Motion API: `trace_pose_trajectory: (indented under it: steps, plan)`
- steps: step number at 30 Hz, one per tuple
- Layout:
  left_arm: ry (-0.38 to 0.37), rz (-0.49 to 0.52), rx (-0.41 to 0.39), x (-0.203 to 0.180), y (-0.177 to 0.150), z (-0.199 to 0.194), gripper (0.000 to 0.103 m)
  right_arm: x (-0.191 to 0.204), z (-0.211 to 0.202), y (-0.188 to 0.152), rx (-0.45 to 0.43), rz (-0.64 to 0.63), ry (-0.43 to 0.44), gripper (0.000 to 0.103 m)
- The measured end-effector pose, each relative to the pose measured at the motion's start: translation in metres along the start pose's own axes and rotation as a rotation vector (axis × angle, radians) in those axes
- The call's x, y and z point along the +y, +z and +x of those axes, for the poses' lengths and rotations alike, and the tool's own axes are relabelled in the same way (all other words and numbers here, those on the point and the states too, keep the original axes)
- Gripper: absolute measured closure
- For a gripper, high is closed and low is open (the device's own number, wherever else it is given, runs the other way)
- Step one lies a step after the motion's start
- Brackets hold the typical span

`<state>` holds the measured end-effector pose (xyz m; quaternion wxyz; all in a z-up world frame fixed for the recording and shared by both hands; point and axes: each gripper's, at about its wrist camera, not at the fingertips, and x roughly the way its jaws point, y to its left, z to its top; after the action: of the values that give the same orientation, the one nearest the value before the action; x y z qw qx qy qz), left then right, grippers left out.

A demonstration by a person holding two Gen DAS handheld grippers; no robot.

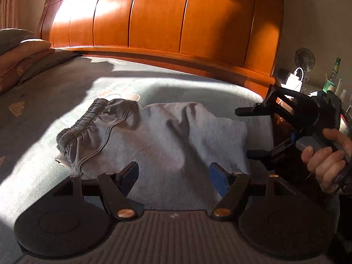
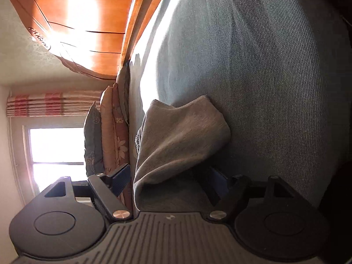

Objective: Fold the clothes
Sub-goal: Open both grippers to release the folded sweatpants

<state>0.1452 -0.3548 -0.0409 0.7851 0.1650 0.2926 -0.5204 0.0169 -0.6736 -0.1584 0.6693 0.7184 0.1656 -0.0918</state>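
On the bed [image 1: 55, 101], under a grey-blue sheet lit by a broad patch of sun, the task's one garment lies spread: grey shorts [image 1: 154, 138], folded over, with the gathered waistband [image 1: 88, 121] to the left in the left wrist view and the smooth end toward the right. Behind the bed stands an orange wooden headboard [image 1: 165, 15]. Stacked pillows [image 1: 19, 52] sit at the far left edge, and in the right wrist view a window [image 2: 57, 149] with a striped blind shows beyond them.

The left gripper [image 1: 173, 173] hovers at the near edge of the shorts, its jaws spread wide, the cloth lying between the fingers but not pinched. The right gripper [image 2: 169, 180] is turned on its side at the right end of the shorts, also wide apart, with a lifted fold of the cloth standing in the gap; whether a finger touches the cloth I cannot tell. A hand [image 1: 325, 160] grips its handle. A small fan [image 1: 304, 58] and a green bottle [image 1: 334, 74] stand on a side stand past the headboard.
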Motion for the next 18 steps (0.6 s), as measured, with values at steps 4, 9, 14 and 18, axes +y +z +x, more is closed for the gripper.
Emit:
trace_pose_trajectory:
  steps: [4,9,14,18]
  plan:
    - [-0.039,-0.013,0.007,-0.023,-0.012,-0.001,0.032,-0.011,0.015,0.002,-0.072,0.141,-0.040,0.024]
    - [-0.063,-0.031,0.010,-0.036,-0.017,0.000,0.032,-0.012,0.021,0.009,-0.162,0.177,-0.055,0.050]
    - [-0.071,-0.026,0.037,-0.042,-0.023,0.005,0.032,0.013,0.009,0.025,-0.263,-0.080,-0.111,0.083]
    - [-0.069,-0.031,0.058,-0.040,-0.028,0.008,0.032,0.036,-0.005,0.037,-0.349,-0.348,-0.208,0.086]
